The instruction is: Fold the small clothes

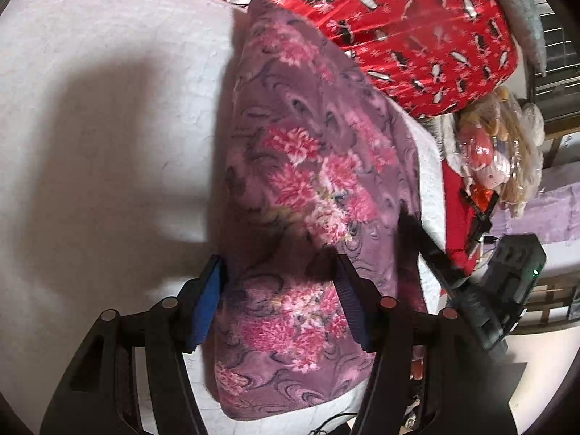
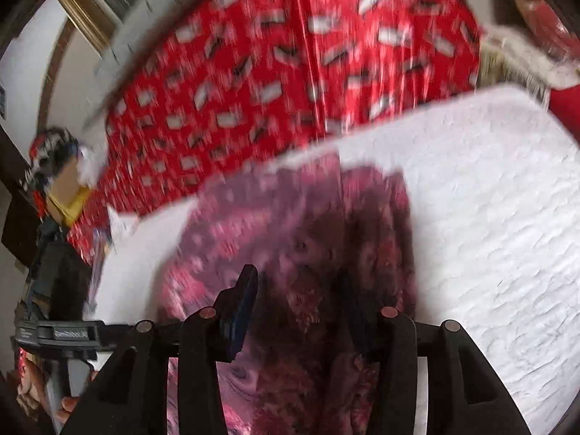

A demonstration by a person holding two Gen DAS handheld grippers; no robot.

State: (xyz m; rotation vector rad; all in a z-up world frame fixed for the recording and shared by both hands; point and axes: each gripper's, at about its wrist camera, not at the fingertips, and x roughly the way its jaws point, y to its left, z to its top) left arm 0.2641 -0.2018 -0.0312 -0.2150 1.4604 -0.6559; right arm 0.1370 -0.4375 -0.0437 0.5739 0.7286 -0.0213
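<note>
The biggest thing is one white quilted bed cover (image 1: 90,90), and it fills most of both views. One red blanket (image 1: 417,25) with black and white shapes lies along its far edge. In the right wrist view that red blanket (image 2: 290,72) looks smeared, because the picture is blurry.

On the white bed cover (image 2: 489,235) lies one small purple cloth with pink flowers (image 1: 308,166). It is fuzzy and lies in a long strip that runs from the near edge of the bed cover up toward the red blanket. Its far end nearly reaches the red blanket.

There are two grippers. The left gripper (image 1: 282,308) stands over the near end of the cloth. Its two blue pads (image 1: 206,308) sit on either side of the strip, and the cloth fills the gap between them. I cannot tell if the pads press it or just stand beside it.

The right gripper (image 2: 297,311) is over the flowered cloth (image 2: 290,224) too. Its two fingers are partly apart with cloth between them. The picture is too blurry to say if they pinch it.

Past the right side of the bed cover sits one clear plastic bag (image 1: 500,145) with soft things inside. In the right wrist view a hand (image 2: 67,404) shows at the bottom left.
</note>
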